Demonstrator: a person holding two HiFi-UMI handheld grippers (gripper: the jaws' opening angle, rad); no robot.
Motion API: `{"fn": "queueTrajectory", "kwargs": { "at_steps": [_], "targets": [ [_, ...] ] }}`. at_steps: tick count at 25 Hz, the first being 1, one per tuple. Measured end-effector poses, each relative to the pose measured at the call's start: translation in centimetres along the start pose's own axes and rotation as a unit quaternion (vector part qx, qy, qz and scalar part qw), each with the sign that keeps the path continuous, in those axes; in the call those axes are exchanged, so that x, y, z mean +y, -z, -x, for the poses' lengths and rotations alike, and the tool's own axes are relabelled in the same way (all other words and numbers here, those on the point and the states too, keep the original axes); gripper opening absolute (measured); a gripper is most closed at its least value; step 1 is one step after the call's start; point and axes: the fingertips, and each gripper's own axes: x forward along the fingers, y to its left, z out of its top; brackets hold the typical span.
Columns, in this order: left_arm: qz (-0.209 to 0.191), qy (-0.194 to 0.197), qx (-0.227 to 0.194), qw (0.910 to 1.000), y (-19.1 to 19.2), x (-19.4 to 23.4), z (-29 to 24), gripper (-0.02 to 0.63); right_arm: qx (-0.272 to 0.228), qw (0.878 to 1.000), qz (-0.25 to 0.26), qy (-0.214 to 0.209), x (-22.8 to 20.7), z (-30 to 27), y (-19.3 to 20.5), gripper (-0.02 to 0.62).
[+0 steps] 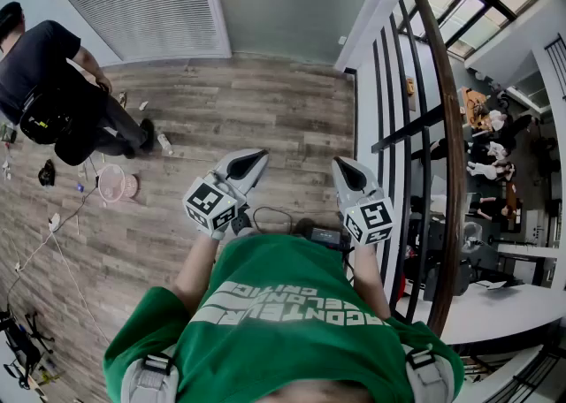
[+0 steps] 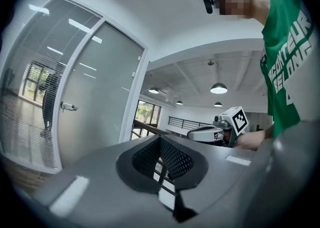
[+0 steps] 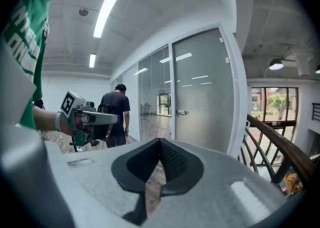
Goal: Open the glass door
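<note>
Plainly, both tools are held low in front of the green shirt point(image 1: 283, 322), side by side and pointed toward the glass door point(image 1: 283, 3). The left gripper point(image 1: 254, 159) has its jaws together at the tips with nothing between them. The right gripper point(image 1: 344, 168) is the same, closed and empty. Between them and the door runs a stretch of bare wooden floor point(image 1: 265, 110), so both are well apart from the door, and I'd say the approach is not yet made.

The door looks shut, straight ahead of the pair, its long axis upright. Its handle point(image 3: 181, 113) is a short lever lying level, set at the door's left edge about mid-height. The small fittings point(image 3: 227, 60) on the door's right edge may be hinges, though they are too small to be sure. That puts the handle more in the left gripper's line than the right's, so I'd judge the left the handier one to reach it.

Right of the door, a dark railing point(image 1: 448, 127) runs back close beside the right gripper, leaving little room on that side. Left of the door, along the blinded glass wall point(image 1: 133, 3), a person in black point(image 1: 53, 83) stands among cables point(image 1: 66, 251) on the floor, off the straight path to the door.
</note>
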Motion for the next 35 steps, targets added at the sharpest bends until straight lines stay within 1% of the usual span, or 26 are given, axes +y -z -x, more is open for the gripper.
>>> {"fn": "queueTrajectory", "kwargs": {
  "at_steps": [4, 8, 10, 13, 18, 23, 28, 32, 35],
  "targets": [
    [-0.005, 0.017, -0.002, 0.9999, -0.3, -1.0, -1.0, 0.015, 0.004, 1.000, 0.004, 0.011, -1.4, 0.9, -0.1, -0.008],
    [-0.004, 0.007, 0.011, 0.9999, 0.1, -0.2, -0.9, 0.015, -0.001, 1.000, 0.011, 0.011, -1.5, 0.3, -0.8, -0.008],
    [-0.006, 0.009, 0.015, 0.9998, 0.0, -0.2, -1.3, 0.015, -0.005, 1.000, 0.016, 0.010, -1.5, 0.3, -1.4, -0.008],
    [-0.008, 0.021, 0.021, 0.9995, 0.3, -1.2, -2.1, 0.015, -0.003, 1.000, 0.018, 0.013, -1.6, 1.0, -1.4, -0.008],
    [-0.009, 0.056, 0.032, 0.9978, 0.6, -3.0, -3.2, 0.015, -0.005, 0.999, 0.005, 0.032, -2.0, 2.1, -1.3, -0.008],
    [-0.011, 0.074, 0.048, 0.9961, 1.4, -3.9, -4.1, 0.015, -0.008, 0.999, 0.008, 0.049, -2.5, 3.2, -1.1, -0.008],
    [-0.011, 0.104, 0.067, 0.9923, 2.9, -6.8, -7.1, 0.015, 0.002, 0.997, 0.014, 0.078, -4.5, 7.0, 0.5, -0.008],
    [-0.013, 0.138, 0.066, 0.9882, 3.2, -10.9, -10.8, 0.015, 0.010, 0.994, -0.001, 0.105, -7.6, 11.2, 2.5, -0.007],
    [-0.012, 0.148, 0.065, 0.9869, 3.5, -13.8, -13.3, 0.015, 0.013, 0.993, -0.010, 0.115, -10.0, 13.9, 3.9, -0.008]
  ]
}}
